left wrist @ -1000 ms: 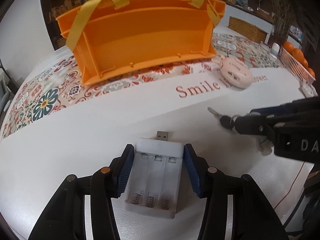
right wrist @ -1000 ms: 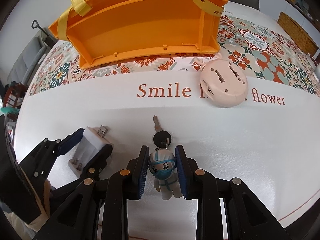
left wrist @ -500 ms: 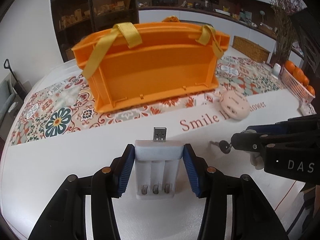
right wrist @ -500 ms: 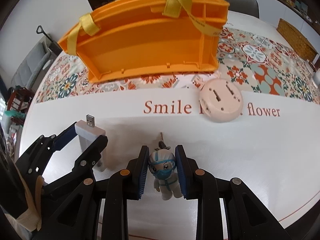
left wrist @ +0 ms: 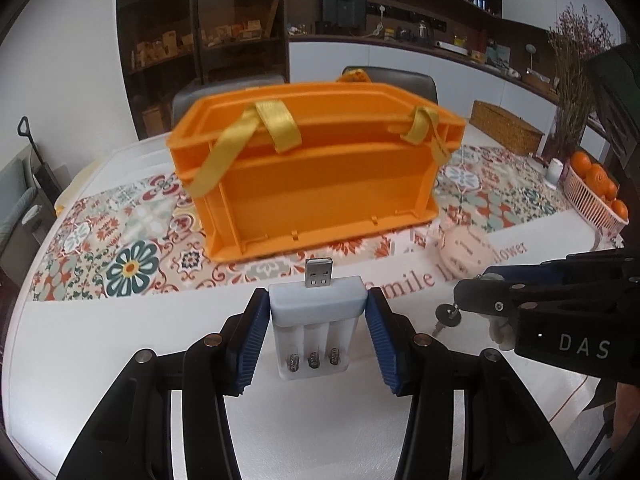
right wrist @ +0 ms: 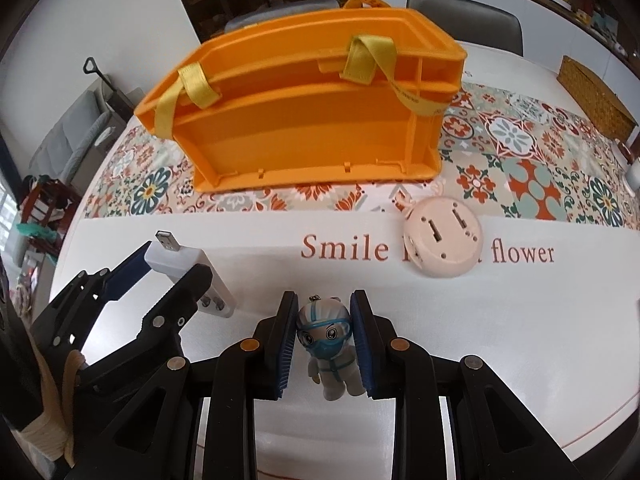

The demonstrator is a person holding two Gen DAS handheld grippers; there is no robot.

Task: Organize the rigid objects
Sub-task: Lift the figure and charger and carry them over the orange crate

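Above the white bench (right wrist: pixel 460 360), short of the orange plastic caddy (left wrist: pixel 316 184), our left claw (left wrist: pixel 318 336) clasped the white USB battery charger (left wrist: pixel 316 320); our right claw (right wrist: pixel 325 340) pinched the small masked figurine keychain (right wrist: pixel 330 350), whose dangling key (left wrist: pixel 446 316) could snag the rim.

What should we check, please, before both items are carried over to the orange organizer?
1. Left gripper shut on the battery charger: ok, both pads press its sides.
2. Right gripper shut on the figurine keychain: ok, head clamped between the pads.
3. Key hanging free under the right gripper: ok, it dangles clear of the table.
4. Orange organizer open and reachable: ok, its compartments look empty from here.
5. Path clear: ok, the round pink device lies to the right, off both direct lines.
6. Which compartment suits each item: cannot tell.
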